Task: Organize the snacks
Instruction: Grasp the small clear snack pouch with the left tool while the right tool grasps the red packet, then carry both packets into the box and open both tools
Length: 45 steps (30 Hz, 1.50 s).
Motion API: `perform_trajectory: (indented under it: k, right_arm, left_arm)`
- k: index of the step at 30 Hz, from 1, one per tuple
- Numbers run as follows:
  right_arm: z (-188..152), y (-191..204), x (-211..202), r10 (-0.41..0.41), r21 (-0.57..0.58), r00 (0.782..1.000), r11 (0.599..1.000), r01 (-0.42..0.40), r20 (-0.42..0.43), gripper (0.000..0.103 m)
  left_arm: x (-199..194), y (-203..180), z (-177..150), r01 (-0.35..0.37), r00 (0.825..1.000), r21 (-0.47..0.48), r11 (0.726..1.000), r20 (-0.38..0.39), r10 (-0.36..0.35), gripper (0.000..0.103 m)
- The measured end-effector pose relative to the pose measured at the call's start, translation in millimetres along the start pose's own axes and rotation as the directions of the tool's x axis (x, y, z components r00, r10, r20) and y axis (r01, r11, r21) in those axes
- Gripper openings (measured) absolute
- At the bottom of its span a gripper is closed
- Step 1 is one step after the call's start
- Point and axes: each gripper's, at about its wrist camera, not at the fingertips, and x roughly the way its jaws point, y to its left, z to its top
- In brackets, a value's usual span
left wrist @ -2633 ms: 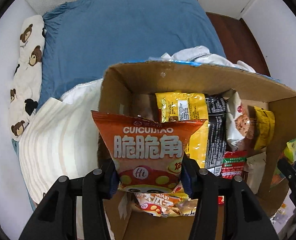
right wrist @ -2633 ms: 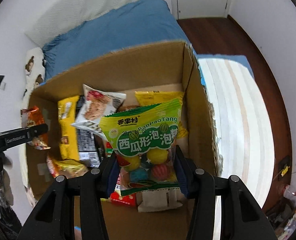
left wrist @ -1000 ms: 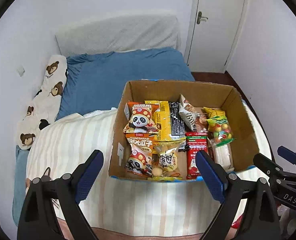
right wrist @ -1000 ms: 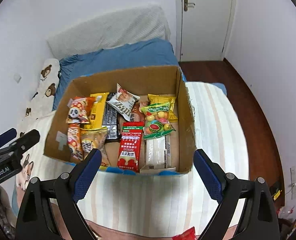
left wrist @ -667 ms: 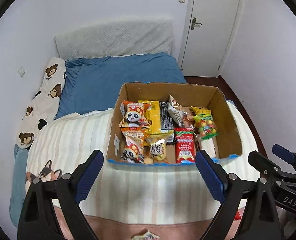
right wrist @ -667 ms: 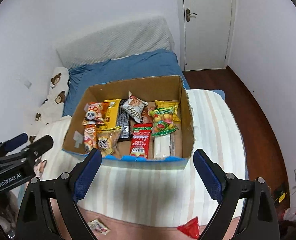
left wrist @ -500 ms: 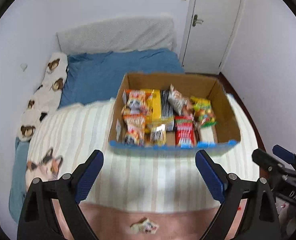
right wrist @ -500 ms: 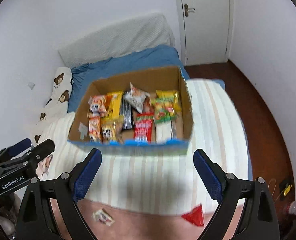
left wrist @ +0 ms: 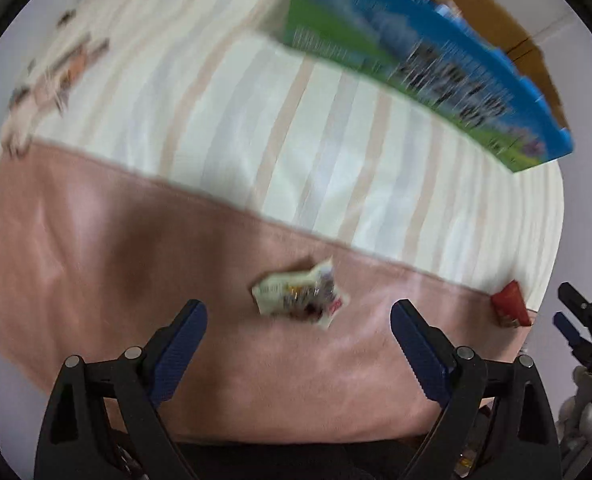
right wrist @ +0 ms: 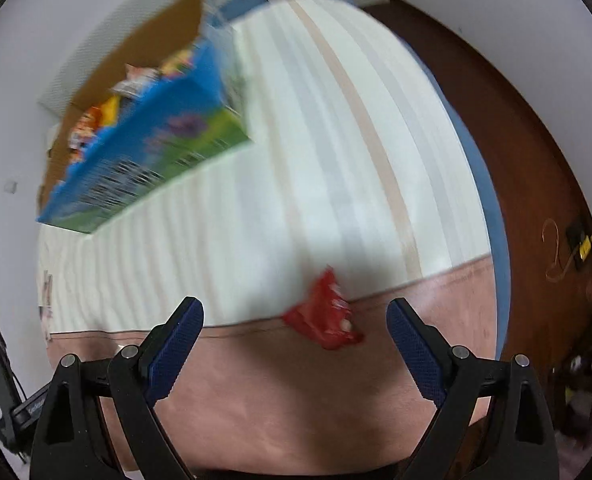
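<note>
Both views motion-blurred. Landmark: the pink band [left wrist: 176, 280] along the near edge of the striped blanket [left wrist: 296, 120].

Left gripper [left wrist: 297, 322]: fingers spread wide, nothing between them, pointing down at a pale crumpled snack packet [left wrist: 297, 296] lying on the pink band.

Right gripper [right wrist: 295, 320]: fingers also spread, empty, over a red snack packet [right wrist: 323, 320] at the band's upper edge.

Snack box [right wrist: 148, 132], wrappers showing inside, sits on the stripes well beyond the band.
</note>
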Motion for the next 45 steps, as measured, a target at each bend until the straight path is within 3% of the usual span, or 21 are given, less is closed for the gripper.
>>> perform_trajectory:
  k: [7,8,10,11,12,13,14,18,23,25,31,35,37,44,45]
  right_arm:
    - [-10.0,-5.6,58.8,-0.023,-0.02,0.995,1.0,0.021,-0.102,0.094]
    - [-11.6,-6.5,65.5,-0.024,-0.016,0.993,1.0,0.022,-0.112,0.091]
    - [-14.3,-6.6,77.7,-0.035,-0.015,0.991,0.999,0.033,-0.127,0.07]
    - [-14.4,-6.0,80.1,-0.048,-0.02,0.992,0.999,0.046,-0.121,0.068]
    - [-15.6,-6.1,81.2,-0.049,-0.02,0.993,0.999,0.047,-0.112,0.064]
    - [-16.4,-6.1,81.1,-0.053,-0.023,0.993,0.998,0.051,-0.101,0.057]
    - [-17.1,-5.5,80.8,-0.056,-0.027,0.994,0.998,0.054,-0.095,0.056]
    - [-20.4,-5.1,76.6,-0.056,-0.041,0.995,0.998,0.053,-0.08,0.05]
    - [-31.6,-0.1,67.3,-0.035,-0.056,0.997,0.998,0.031,-0.074,0.048]
    - [-37.5,-0.5,60.3,-0.02,-0.065,0.997,0.998,0.015,-0.077,0.048]
    - [-42.8,3.0,67.7,-0.021,-0.058,0.994,0.998,0.015,-0.103,0.05]
    - [-40.2,5.6,71.0,-0.034,-0.071,0.994,0.997,0.026,-0.108,0.05]
    - [-42.6,9.2,70.3,-0.042,-0.081,0.994,0.996,0.033,-0.105,0.049]
    - [-48.1,24.5,62.2,-0.009,-0.092,0.995,0.996,0.0,-0.104,0.047]
    - [-49.5,27.0,60.2,-0.003,-0.096,0.995,0.995,-0.007,-0.103,0.047]
  left_arm:
    - [42.2,-2.1,-4.4,0.03,0.995,-0.008,1.0,-0.099,-0.03,0.094]
    - [48.2,-2.4,-4.1,0.029,0.993,-0.014,0.999,-0.111,-0.03,0.094]
    - [58.1,-2.4,-2.5,0.045,0.991,-0.024,0.999,-0.124,-0.047,0.094]
    - [63.0,-2.7,-2.1,0.041,0.991,-0.029,0.999,-0.129,-0.044,0.094]
    - [67.2,-2.5,-1.6,0.04,0.99,-0.033,0.999,-0.131,-0.044,0.09]
    - [71.1,-2.2,-0.7,0.045,0.99,-0.039,0.998,-0.13,-0.05,0.076]
    - [74.4,-1.7,0.0,0.042,0.99,-0.047,0.998,-0.132,-0.048,0.068]
    - [80.9,-5.5,2.2,0.025,0.995,-0.029,0.999,-0.099,-0.028,0.055]
    - [78.8,-12.5,0.0,0.025,0.996,-0.004,1.0,-0.081,-0.026,0.051]
    - [72.9,-11.5,0.1,0.03,0.997,0.003,1.0,-0.067,-0.03,0.056]
    - [87.0,10.3,12.4,0.115,0.983,-0.133,0.984,-0.126,-0.132,0.062]
    - [89.7,8.3,14.8,0.11,0.985,-0.142,0.984,-0.116,-0.127,0.062]
    - [88.3,3.2,11.2,0.093,0.989,-0.118,0.989,-0.1,-0.105,0.051]
    - [67.7,-14.5,9.1,0.052,0.997,-0.03,0.998,-0.052,-0.054,0.042]
    - [63.3,-17.4,8.3,0.038,0.998,-0.007,0.999,-0.04,-0.039,0.037]
